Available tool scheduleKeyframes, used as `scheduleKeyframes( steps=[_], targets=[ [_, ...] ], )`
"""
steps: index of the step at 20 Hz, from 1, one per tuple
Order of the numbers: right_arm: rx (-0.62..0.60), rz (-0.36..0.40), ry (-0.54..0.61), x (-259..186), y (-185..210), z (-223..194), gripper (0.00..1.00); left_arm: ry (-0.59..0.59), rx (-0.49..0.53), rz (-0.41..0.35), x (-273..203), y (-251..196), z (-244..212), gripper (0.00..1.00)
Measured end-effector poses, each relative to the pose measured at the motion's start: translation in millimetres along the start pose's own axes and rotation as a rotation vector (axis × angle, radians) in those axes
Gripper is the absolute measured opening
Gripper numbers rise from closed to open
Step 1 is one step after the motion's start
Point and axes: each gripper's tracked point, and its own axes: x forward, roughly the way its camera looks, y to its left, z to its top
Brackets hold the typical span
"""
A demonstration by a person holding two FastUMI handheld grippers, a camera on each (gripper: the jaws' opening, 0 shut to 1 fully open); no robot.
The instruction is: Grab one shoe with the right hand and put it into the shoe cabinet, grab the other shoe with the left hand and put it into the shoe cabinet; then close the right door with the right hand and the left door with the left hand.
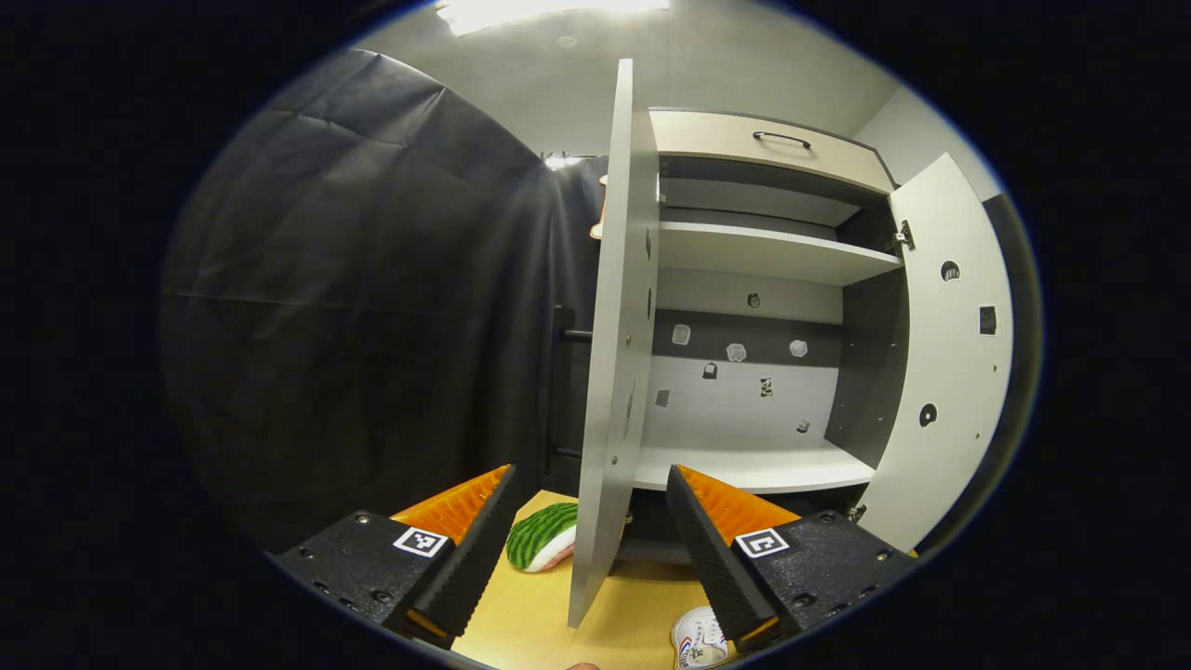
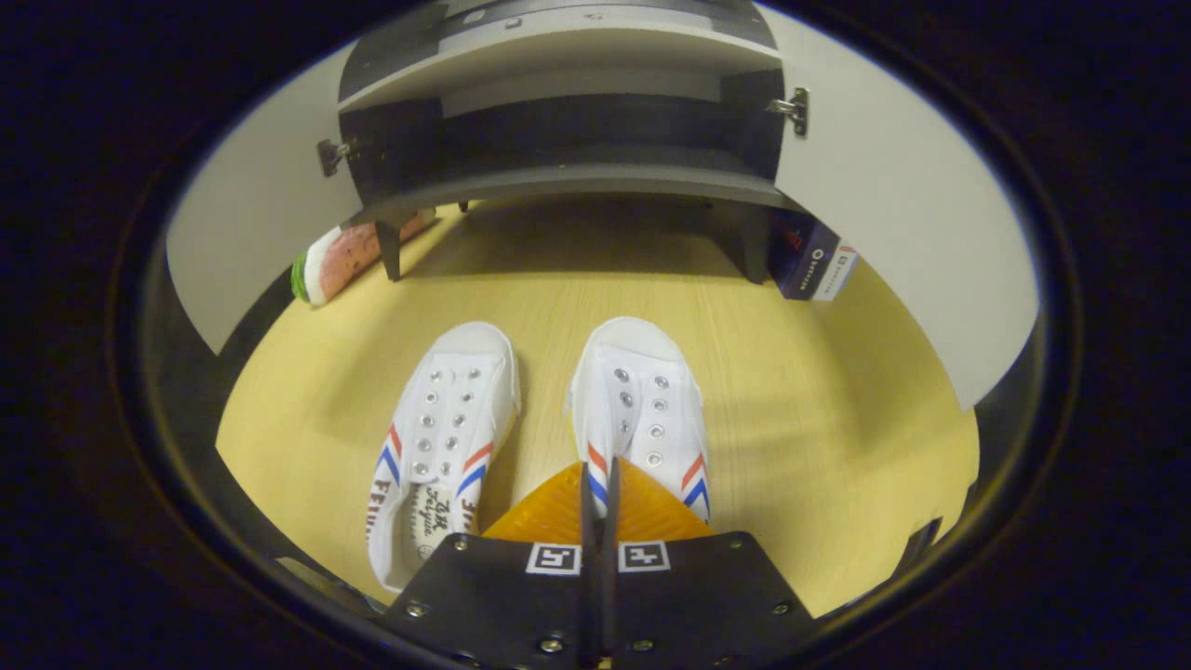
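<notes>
1. Since the right hand-held gripper [image 2: 595, 484] hung clenched, holding nothing, over the right shoe's [image 2: 640, 409] heel, it probably needed to spread first, then pinch the collar.
2. Both white shoes, striped red and blue, lay side by side mid-desk [image 2: 819, 409], toes toward the shoe cabinet [image 2: 568, 181]; the left shoe [image 2: 445, 437] was untouched.
3. The left hand-held gripper [image 1: 591, 530] was released, facing the open left door [image 1: 614, 354].

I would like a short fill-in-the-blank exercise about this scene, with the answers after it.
1. Both doors of the shoe cabinet are ____.
2. The two white shoes stand on the ____, in front of the cabinet.
3. The right claw is ____, above the right-hand shoe.
4. The left claw is ____.

Answers: open; table; shut; open
</notes>
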Motion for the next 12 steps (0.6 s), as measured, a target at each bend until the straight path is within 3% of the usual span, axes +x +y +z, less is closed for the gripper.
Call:
scheduleKeyframes(
  steps=[5, 12],
  targets=[
    [0.079, 0.047, -0.138, -54, 6, 63, 0.0, -0.008, 0.022, -0.02, 1, -7, -1, 0.96],
    [0.049, 0.097, -0.456, -149, 39, 216, 0.0, 0.001, 0.025, -0.035, 2, -14, -5, 0.96]
  ],
)
